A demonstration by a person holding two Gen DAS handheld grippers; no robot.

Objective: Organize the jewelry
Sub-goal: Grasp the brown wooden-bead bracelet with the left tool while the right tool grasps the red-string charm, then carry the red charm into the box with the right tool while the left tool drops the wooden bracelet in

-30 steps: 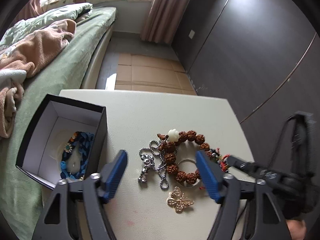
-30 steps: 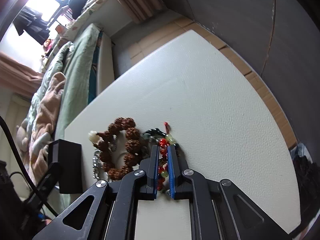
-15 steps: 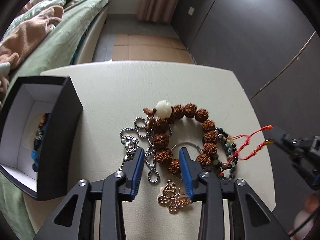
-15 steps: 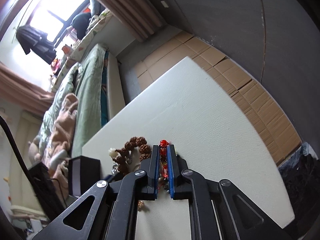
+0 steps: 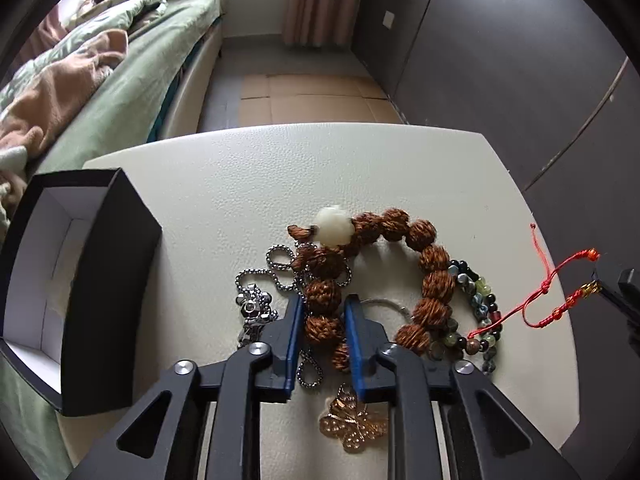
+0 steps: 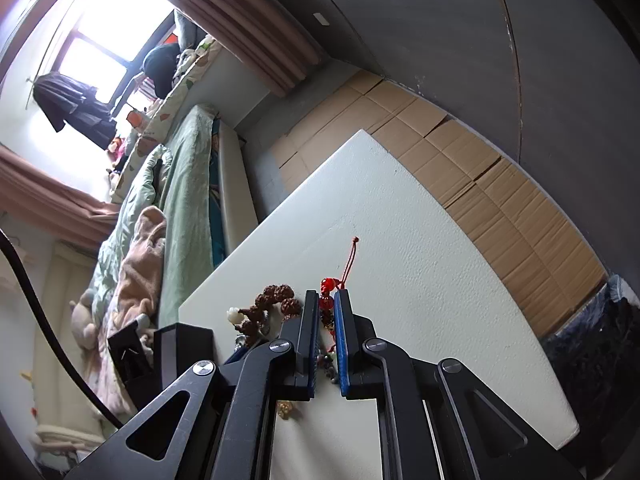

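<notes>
Closing around the brown bead bracelet [image 5: 400, 264], the left gripper [image 5: 322, 320] points down at the pile of jewelry on the white tabletop [image 5: 248, 184]. Two big brown beads sit between its blue jaws. The pads look like they touch the beads, but I cannot tell how hard they press.

The bracelet lies in a ring with a white bead [image 5: 334, 226] at its far side. A silver chain [image 5: 276, 276] is tangled under its left part, with a shiny charm [image 5: 254, 306] beside it. A gold butterfly [image 5: 354, 426] lies near the camera, under the left gripper. A string of small green and dark beads [image 5: 478, 312] curls along the right side of the bracelet.

The right gripper [image 6: 327, 308] has its jaws clenched on the red cord [image 5: 536, 304] of that small bead string. The cord is lifted off the tabletop and stretches out to the right.

A black box [image 5: 100, 276] with white inside walls stands open at the left edge of the tabletop, apart from the pile. A bed [image 5: 132, 92] with green covers is behind it.
</notes>
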